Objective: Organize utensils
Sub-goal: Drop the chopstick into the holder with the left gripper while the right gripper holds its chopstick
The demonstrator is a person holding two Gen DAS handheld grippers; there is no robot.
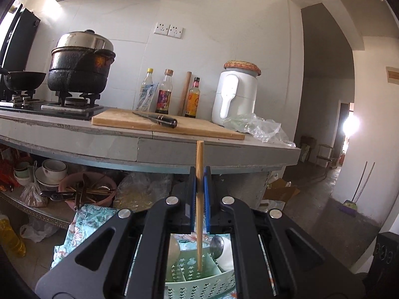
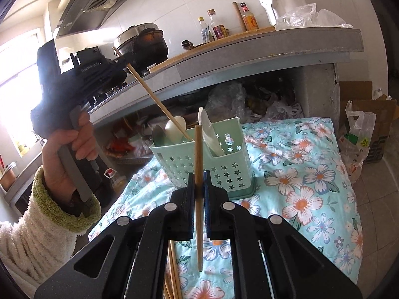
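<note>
A mint green utensil holder [image 2: 199, 164] with star holes stands on a floral cloth [image 2: 299, 174]. It holds a white spoon [image 2: 174, 127], a grey spoon [image 2: 158, 135] and a white spatula [image 2: 208, 132]. My left gripper [image 1: 199, 182] is shut on a wooden chopstick [image 1: 199, 199], held upright with its lower tip inside the holder [image 1: 199, 281]. In the right wrist view the left gripper [image 2: 123, 62] holds that chopstick [image 2: 154, 97] slanting down into the holder. My right gripper [image 2: 199, 186] is shut on a second chopstick [image 2: 198, 199], upright, in front of the holder.
More chopsticks [image 2: 172, 274] lie on the cloth below my right gripper. A grey counter [image 1: 149, 147] overhangs, carrying a cutting board [image 1: 162, 124] with a knife [image 1: 159, 119], bottles and a black pot [image 1: 79, 69]. Bowls [image 1: 52, 172] sit on a shelf underneath. Boxes and bags [image 2: 361, 134] stand right.
</note>
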